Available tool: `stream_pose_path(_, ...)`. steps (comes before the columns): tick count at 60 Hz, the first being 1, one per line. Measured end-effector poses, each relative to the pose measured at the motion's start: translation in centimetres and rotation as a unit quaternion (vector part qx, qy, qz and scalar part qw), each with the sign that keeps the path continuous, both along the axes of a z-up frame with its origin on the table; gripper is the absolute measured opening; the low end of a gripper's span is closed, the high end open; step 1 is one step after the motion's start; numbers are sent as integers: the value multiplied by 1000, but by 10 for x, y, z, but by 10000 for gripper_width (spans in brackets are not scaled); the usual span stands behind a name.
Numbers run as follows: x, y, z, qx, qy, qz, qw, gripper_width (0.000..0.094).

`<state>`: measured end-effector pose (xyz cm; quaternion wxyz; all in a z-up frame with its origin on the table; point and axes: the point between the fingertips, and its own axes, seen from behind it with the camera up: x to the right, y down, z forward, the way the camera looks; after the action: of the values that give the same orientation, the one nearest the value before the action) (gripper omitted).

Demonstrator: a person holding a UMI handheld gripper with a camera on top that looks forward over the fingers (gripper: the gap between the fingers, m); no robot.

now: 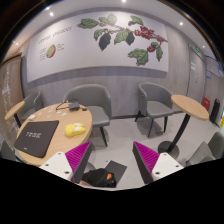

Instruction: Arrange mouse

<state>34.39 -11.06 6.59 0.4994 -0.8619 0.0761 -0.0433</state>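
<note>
We are taking the small yellow rounded thing (72,128) on the round wooden surface (50,118) to be the mouse, though it is too small to tell for certain. It is lying just beside the dark open laptop (40,138), on the side nearer the grey chair (92,100), with a thin dark cable (67,106) curling on the surface beyond it.

We are judging it to be light, rigid and smooth-shelled, so it is likely to skid or twist if squeezed on its domed top. We are therefore planning to take it across its two long flanks, low down near its middle, with gentle pressure. The buttons and wheel are better left untouched.

The hand-held gripper (112,146) is hanging well apart from the surface, its fingers spread wide and pinching nothing, the magenta pads (75,160) facing each other across a broad gap. Low between the fingers a dark thing with an orange patch (100,178) is lying on a grey slab (115,168); we cannot tell what it is.

Further out, a second round table (188,105) is standing with another grey chair (155,100), and a leafy mural (125,38) is running along the back wall.
</note>
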Motion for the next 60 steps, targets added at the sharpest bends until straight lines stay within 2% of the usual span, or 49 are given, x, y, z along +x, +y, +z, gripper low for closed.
stream_pose_path(16,-34,19,-7,-11,0,48,999,859)
stream_pose_path(22,-84,46,-23,-17,18,70,997,856)
stream_pose_path(24,-72,42,-26,-22,25,85,996,856)
stream_pose_path(27,-84,54,-35,-27,31,90,995,856)
stream_pose_path(29,-121,72,-41,-26,35,86,995,857)
stream_pose_path(39,-163,95,-62,-44,56,143,987,853)
stream_pose_path(43,-184,119,-75,-51,49,140,988,860)
stream_pose_path(56,-178,181,-81,-52,-2,125,991,857)
stream_pose_path(60,-176,196,-82,-58,-1,119,991,819)
